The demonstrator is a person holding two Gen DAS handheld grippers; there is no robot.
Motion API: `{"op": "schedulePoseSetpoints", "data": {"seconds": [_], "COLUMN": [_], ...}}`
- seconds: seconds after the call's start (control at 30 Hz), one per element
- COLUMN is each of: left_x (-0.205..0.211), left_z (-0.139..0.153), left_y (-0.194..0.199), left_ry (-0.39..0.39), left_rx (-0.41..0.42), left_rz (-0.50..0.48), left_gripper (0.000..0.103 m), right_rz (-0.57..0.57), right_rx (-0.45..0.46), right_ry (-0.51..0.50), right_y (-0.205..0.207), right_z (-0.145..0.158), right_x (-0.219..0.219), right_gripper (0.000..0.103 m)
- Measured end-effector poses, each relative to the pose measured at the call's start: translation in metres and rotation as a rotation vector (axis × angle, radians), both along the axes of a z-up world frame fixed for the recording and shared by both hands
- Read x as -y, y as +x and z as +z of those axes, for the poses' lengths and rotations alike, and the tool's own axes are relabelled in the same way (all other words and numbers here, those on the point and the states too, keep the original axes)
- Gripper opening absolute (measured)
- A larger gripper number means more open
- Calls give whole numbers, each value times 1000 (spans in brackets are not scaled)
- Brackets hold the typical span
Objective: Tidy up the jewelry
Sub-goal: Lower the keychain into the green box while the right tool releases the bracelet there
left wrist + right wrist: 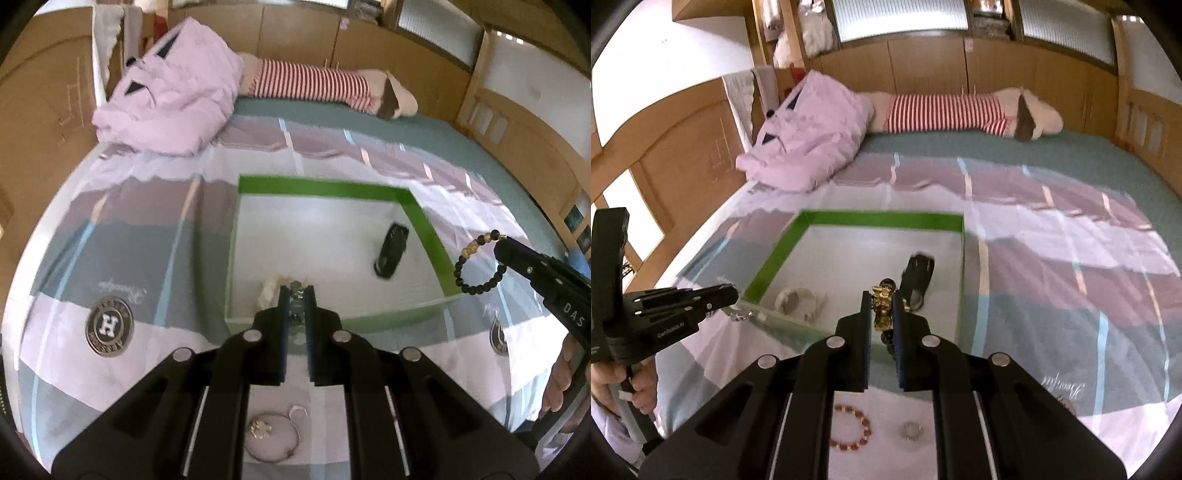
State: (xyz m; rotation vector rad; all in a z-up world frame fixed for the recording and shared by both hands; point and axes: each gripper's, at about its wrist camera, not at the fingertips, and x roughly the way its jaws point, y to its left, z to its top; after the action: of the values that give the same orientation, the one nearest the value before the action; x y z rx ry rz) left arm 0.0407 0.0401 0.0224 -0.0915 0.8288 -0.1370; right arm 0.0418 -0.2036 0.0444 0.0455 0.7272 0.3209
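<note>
A green-rimmed box (pixel 325 188) (pixel 879 218) lies on the bed, holding a black item (pixel 391 249) (pixel 918 278) and a pale piece (pixel 794 297). My left gripper (pixel 296 291) is shut on a silver chain (pixel 295 295) over the box's near edge; it also shows in the right wrist view (pixel 733 293). My right gripper (pixel 882 299) is shut on a black bead bracelet with gold charms (pixel 882 308), which hangs beside the box in the left wrist view (pixel 476 262). On the sheet lie a silver bangle (pixel 273 439), a red bead bracelet (pixel 849 428) and a silver ring (pixel 911 431).
A crumpled pink quilt (pixel 173 92) and a striped plush toy (pixel 317 83) lie at the far end of the bed. Wooden panels (pixel 517 122) surround the bed. The sheet bears a round logo (pixel 109 326).
</note>
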Motion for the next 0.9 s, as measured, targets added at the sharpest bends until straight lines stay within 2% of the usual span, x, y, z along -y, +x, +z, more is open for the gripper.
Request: {"op": "schedulePoseSetpoints", "data": {"seconds": [0.17, 0.4, 0.53, 0.67, 0.77, 0.87, 0.9], "left_x": [-2, -2, -1, -2, -3, -4, -5], "left_z": [17, 38, 24, -17, -25, -22, -22], "left_y": [4, 20, 32, 51, 54, 54, 54], "left_ry": [-18, -57, -57, -34, -23, -48, -50], "left_rx": [86, 129, 82, -22, -35, -22, -20], "left_rz": [11, 19, 25, 65, 72, 63, 61], "left_gripper": [7, 7, 7, 7, 7, 7, 10], "right_rz": [-9, -27, -33, -41, -54, -56, -56], "right_rx": [63, 73, 69, 17, -35, -58, -59], "right_ry": [34, 57, 69, 74, 39, 25, 21], "right_y": [7, 30, 43, 55, 60, 62, 62], "right_z": [10, 17, 19, 2, -18, -27, -28], "right_x": [-3, -4, -5, -6, -10, -13, -14], "right_gripper": [10, 10, 10, 10, 10, 10, 10]}}
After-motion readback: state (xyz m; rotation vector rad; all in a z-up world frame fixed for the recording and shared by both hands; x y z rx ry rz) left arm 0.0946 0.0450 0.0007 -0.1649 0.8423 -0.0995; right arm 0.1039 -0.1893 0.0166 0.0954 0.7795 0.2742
